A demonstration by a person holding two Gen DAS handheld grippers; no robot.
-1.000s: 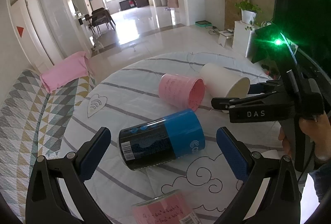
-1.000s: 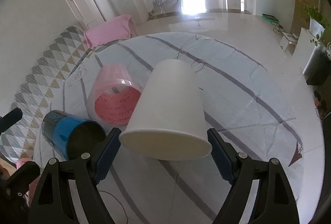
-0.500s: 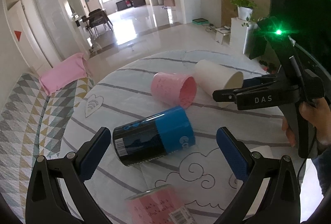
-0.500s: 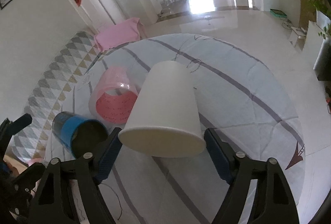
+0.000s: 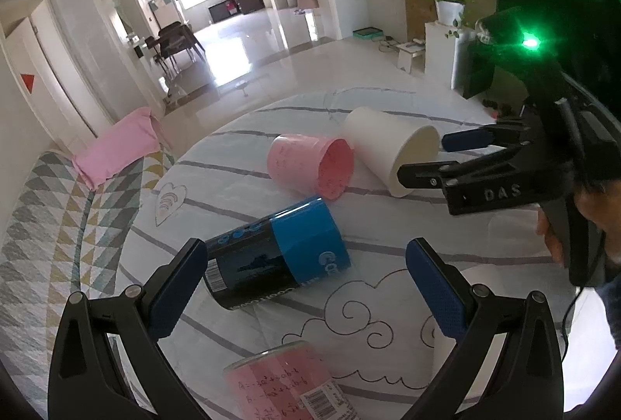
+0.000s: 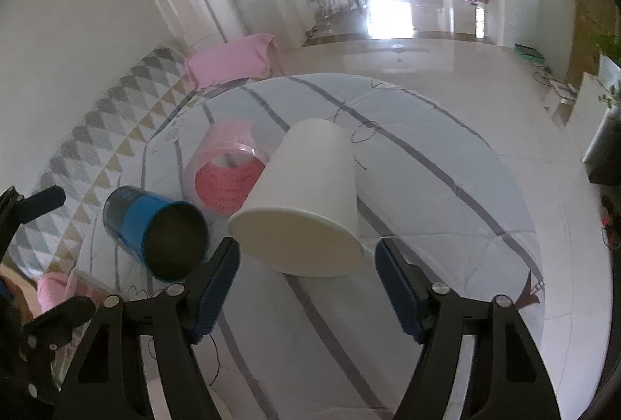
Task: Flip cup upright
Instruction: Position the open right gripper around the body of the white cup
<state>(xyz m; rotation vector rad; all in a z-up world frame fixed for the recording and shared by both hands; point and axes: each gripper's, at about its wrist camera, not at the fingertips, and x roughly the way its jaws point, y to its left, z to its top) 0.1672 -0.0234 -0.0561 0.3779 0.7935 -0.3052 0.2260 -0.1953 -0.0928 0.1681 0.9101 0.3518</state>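
Three cups lie on their sides on the round table: a white cup [image 6: 306, 198], a pink cup [image 6: 225, 164] and a blue-and-black cup [image 5: 271, 257]. My right gripper [image 6: 306, 288] is open, its pads just short of the white cup's rim on either side, not touching. It shows in the left wrist view [image 5: 431, 156] beside the white cup [image 5: 388, 152]. My left gripper [image 5: 302, 295] is open and empty, with the blue cup's base end between its fingers. The pink cup [image 5: 310, 164] lies between the two others. The blue cup [image 6: 155, 226] opens toward the right camera.
Another pink cup with handwriting [image 5: 287, 385] stands close below my left gripper. The table [image 6: 446, 218] wears a white cloth with grey lines. A patterned sofa [image 5: 50, 210] with a pink pillow [image 5: 116, 144] lies to the left. Tiled floor lies beyond.
Both grippers have drawn back and risen a little from the cups. The right gripper's pads now sit behind the white cup's rim instead of flanking it. The cups have not moved.
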